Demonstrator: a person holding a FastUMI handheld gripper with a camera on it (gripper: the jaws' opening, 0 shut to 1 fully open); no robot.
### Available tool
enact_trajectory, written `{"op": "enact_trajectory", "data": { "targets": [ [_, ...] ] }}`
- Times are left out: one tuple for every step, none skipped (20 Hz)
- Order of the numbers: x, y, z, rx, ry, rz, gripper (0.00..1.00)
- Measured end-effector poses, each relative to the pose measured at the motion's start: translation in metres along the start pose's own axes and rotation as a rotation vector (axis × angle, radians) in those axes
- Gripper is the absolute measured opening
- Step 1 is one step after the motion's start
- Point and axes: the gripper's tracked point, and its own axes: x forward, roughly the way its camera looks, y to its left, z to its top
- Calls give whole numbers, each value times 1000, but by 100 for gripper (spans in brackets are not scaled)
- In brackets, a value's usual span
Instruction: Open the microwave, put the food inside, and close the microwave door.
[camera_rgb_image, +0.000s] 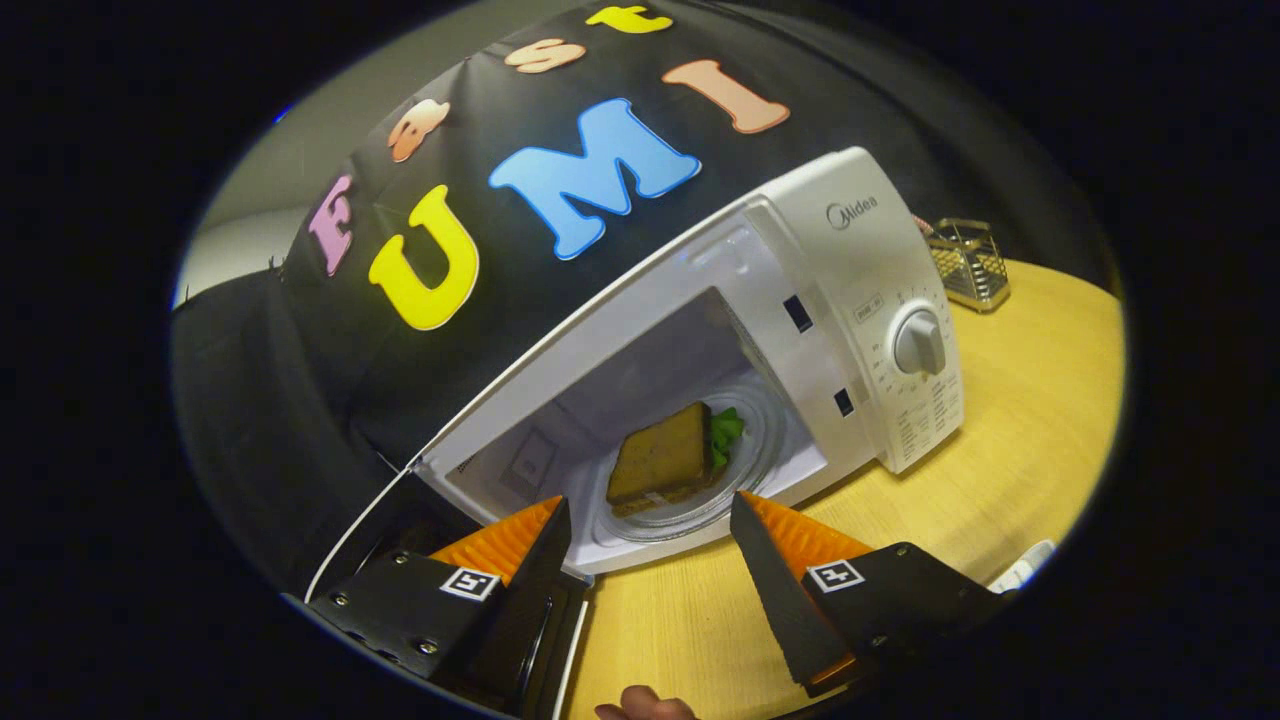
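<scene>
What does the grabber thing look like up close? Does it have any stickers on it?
The gripper has two wedge-shaped fingers that taper to points, with ribbed faces. Each sits on a blocky black mount with small screws. Each mount carries a small square sticker, white with a black pattern. No cables are visible.

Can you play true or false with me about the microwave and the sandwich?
1. The sandwich is inside the microwave. True.
2. The microwave door is shut. False: it hangs open beside the near finger.
3. The gripper is squeezing the sandwich. False: its fingers are spread apart with nothing between them, just in front of the microwave's opening.
4. The sandwich lies on a glass plate. True.
5. A metal basket stands on the wooden table beyond the microwave. True.
6. The microwave has no knob. False: a round knob sits on its front panel.
</scene>
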Motion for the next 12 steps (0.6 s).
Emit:
{"op": "enact_trajectory", "data": {
  "targets": [
    [-11, -1, 5, -62, -22, -2, 96],
    [-20, 2, 9, -119, -46, -3, 96],
    [-30, 3, 14, -174, -71, -5, 96],
    [-42, 6, 17, -225, -94, -4, 95],
    [-54, 9, 21, -266, -118, -5, 92],
    [-65, 9, 23, -305, -142, -21, 81],
    [-79, 11, 27, -344, -172, -30, 78],
    [-90, 15, 28, -389, -196, -39, 64],
    [-101, 20, 29, -445, -223, -32, 53],
    [-111, 22, 31, -493, -256, -45, 44],
    [-120, 21, 33, -519, -286, -57, 29],
    [-127, 25, 32, -528, -297, -38, 21]
  ]
}}
